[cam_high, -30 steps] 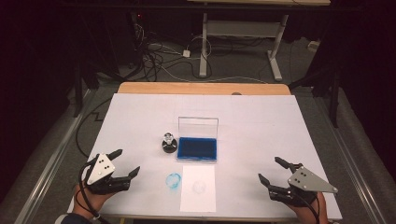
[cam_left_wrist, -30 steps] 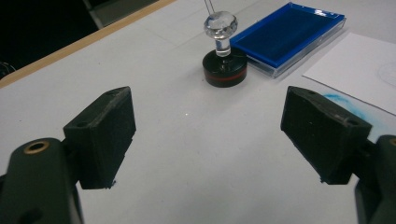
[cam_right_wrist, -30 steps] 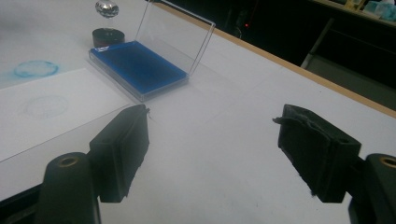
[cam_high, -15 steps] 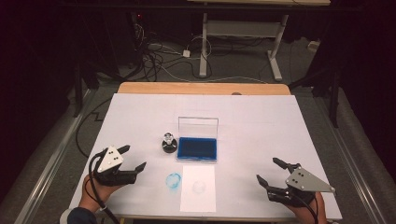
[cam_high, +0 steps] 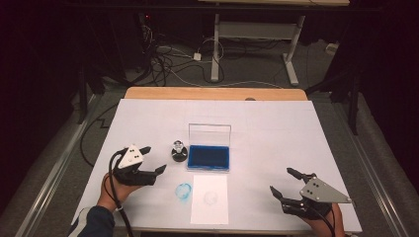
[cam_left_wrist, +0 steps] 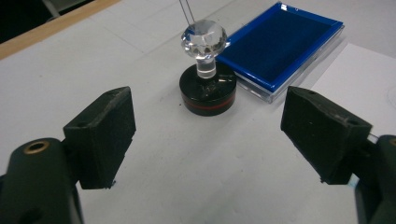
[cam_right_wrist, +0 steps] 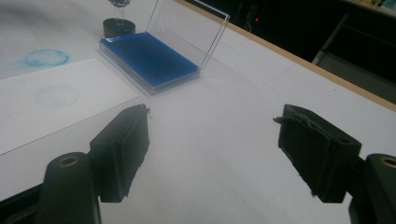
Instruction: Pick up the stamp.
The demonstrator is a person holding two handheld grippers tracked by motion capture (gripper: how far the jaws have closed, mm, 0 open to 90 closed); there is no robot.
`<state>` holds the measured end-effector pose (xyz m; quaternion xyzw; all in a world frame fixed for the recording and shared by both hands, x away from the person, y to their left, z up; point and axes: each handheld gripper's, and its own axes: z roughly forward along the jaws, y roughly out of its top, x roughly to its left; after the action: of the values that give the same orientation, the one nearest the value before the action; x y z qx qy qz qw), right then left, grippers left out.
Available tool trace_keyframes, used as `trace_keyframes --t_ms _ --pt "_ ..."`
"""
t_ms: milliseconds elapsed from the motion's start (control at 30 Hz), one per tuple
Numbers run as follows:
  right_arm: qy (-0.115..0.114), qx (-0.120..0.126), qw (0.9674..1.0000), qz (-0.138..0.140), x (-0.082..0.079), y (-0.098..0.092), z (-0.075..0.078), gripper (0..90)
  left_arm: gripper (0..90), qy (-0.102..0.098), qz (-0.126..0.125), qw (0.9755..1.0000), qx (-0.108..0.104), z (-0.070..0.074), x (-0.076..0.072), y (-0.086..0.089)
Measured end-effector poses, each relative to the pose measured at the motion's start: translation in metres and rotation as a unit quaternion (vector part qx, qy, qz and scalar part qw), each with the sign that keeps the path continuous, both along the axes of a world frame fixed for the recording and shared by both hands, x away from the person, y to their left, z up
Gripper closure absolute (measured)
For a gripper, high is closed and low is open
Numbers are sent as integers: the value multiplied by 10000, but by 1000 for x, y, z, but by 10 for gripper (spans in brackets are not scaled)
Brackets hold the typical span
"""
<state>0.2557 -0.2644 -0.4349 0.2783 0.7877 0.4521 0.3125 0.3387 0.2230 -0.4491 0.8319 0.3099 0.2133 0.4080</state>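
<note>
One stamp (cam_left_wrist: 207, 79): black base, clear faceted knob (upright); left claw (cam_left_wrist: 208, 135) open, empty.

Stamp (cam_high: 178, 151) just left of ink pad (cam_high: 209, 157)

White-covered table (cam_high: 276, 128), wood edge at far side. On it: crystal-knobbed stamp (cam_high: 178, 151), open blue ink pad case (cam_high: 209, 157), paper sheet (cam_high: 210, 200), blue ring smudge (cam_high: 184, 190).

High view overhead; tool views low, close; all share stamp (cam_high: 178, 150).
</note>
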Motion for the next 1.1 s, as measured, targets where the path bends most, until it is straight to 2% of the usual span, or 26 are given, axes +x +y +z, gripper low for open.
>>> trace_keyframes --t_ms 33,133,167,267,333,400,600,633,833,867,1000,1100 --pt "10 -9 10000 3 0 0 0 248 173 0 0 10000 0 0 0 0" --pt "49 -39 10000 12 0 0 -1 248 173 109 -35 9999 2 -3 15 -11" --pt "46 -36 10000 10 1 0 -2 248 173 109 -35 9999 2 -3 15 -11" --pt "46 -21 10000 4 1 -1 -2 248 173 210 -60 9997 -112 -4 31 -22" --pt "72 -23 10000 9 1 -1 -2 248 173 204 -52 9997 -154 -5 34 -24" --pt "81 -34 10000 15 1 0 -3 248 173 327 -12 9989 -340 -7 46 -29" --pt "83 -21 10000 -7 2 -1 -3 248 174 499 129 9977 -433 -17 61 -36" --pt "89 -18 10000 5 2 -2 -3 248 187 556 142 9966 -598 -20 65 -36" --pt "89 -34 10000 12 2 -2 -3 248 274 604 103 9957 -689 -24 71 -38" --pt "94 -33 9999 14 2 -2 -3 248 301 643 34 9949 -781 -25 73 -39" --pt "79 -30 10000 21 2 -2 -3 248 419 584 -62 9950 -808 -25 73 -42" --pt "86 -30 10000 19 2 -2 -3 250 453 574 -65 9954 -770 -25 73 -44"
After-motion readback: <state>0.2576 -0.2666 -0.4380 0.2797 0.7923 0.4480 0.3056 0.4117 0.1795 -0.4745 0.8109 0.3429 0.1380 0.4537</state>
